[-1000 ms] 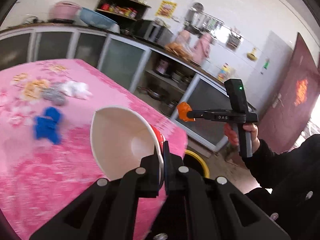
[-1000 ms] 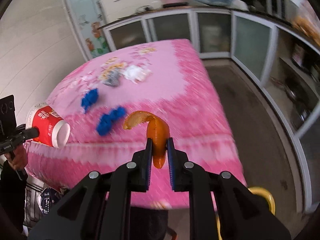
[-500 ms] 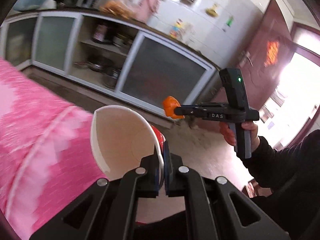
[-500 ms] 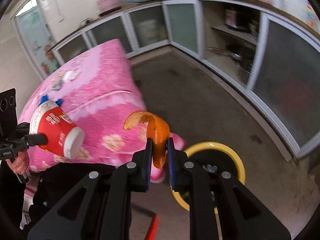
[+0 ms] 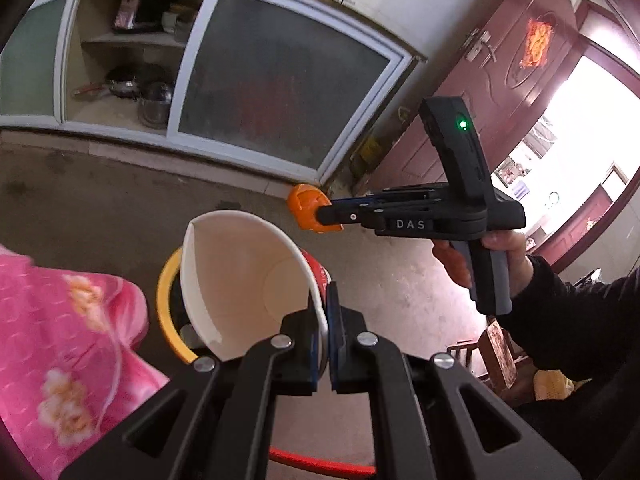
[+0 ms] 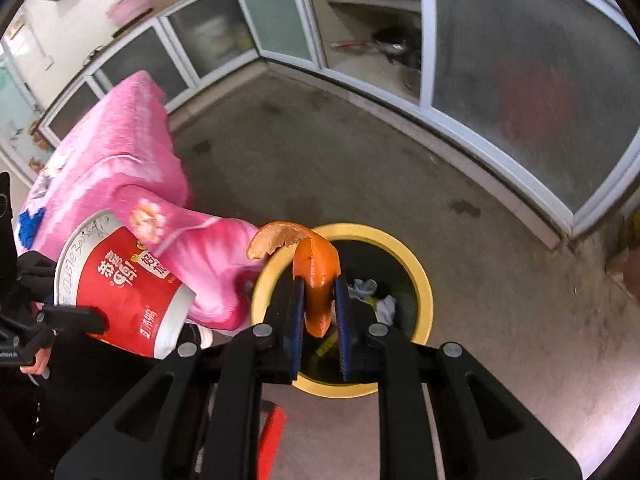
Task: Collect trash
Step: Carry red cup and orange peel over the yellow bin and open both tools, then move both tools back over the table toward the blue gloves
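Right tongs [image 6: 319, 312] pinch curled orange peel strip [image 6: 316, 276] above yellow-rimmed round bin [image 6: 424, 280]. Left tongs [image 5: 325, 340] clamp rim of red-and-white paper cup [image 5: 240, 272] beside pink floral cloth [image 5: 60, 340]. Advice: centre each over opening before release. Bin depth, contents unclear.

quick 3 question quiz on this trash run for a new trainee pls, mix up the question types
1. True or false: the left gripper is shut on the rim of the red instant-noodle cup.
2. What does the right gripper hold? A) blue cloth B) orange peel C) tissue
3. Fill in: the yellow-rimmed trash bin stands on the floor beside the table's pink ____.

Key
1. True; the cup is empty and tipped on its side.
2. B, the orange peel, seen over the bin's mouth in the right wrist view.
3. Tablecloth.
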The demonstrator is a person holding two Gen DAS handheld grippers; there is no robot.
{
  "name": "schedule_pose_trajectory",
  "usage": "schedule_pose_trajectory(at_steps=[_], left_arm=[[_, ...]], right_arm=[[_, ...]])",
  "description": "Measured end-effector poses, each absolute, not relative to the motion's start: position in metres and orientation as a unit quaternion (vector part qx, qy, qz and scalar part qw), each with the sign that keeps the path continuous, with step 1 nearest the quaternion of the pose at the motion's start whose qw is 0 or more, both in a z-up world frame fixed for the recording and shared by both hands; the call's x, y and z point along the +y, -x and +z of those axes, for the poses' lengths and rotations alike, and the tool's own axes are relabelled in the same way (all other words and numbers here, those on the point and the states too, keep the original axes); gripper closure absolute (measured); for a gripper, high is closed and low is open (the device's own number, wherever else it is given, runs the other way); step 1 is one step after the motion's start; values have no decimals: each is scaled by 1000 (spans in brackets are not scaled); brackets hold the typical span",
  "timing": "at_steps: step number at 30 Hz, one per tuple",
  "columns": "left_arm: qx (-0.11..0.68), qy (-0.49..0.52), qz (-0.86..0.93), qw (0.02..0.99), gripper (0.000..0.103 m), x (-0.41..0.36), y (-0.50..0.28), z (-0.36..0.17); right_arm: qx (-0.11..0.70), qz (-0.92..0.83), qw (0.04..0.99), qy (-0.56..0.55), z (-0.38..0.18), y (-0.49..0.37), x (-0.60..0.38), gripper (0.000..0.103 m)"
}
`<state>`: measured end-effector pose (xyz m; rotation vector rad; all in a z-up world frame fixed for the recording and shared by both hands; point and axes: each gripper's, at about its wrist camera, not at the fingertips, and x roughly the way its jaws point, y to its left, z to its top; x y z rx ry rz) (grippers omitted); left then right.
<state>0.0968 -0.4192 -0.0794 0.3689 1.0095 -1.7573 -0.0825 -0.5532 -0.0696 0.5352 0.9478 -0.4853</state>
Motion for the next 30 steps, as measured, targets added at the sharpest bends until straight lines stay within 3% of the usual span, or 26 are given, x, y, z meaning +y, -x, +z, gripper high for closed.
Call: schedule_pose_trajectory(at_steps=[12, 14, 15, 16, 18, 21, 26, 30], left_arm=[[452, -199, -697, 520, 97, -465, -90, -125], [448, -197, -692, 530, 70, -465, -91, -122], [445, -190, -689, 540, 40, -469, -91, -121], [439, -183, -687, 549, 23, -467, -93, -119], [438, -163, -694, 547, 23, -459, -97, -114], [448, -139, -693, 547, 20, -449, -102, -104], [415, -101, -683, 592, 15, -406, -110, -62], [362, -54, -651, 665, 8, -329, -130, -5]], right_arm=[[489, -235, 789, -289, -122, 65, -588, 88], [490, -240, 782, -302, -125, 67, -596, 86], [493, -243, 780, -300, -126, 68, -598, 84], [496, -246, 779, -296, -126, 69, -599, 83], [496, -247, 775, -303, -126, 75, -601, 77], [487, -254, 773, -318, -122, 87, -604, 58], [442, -256, 805, -302, -92, 105, -589, 48], [388, -214, 859, -258, -55, 96, -553, 40]])
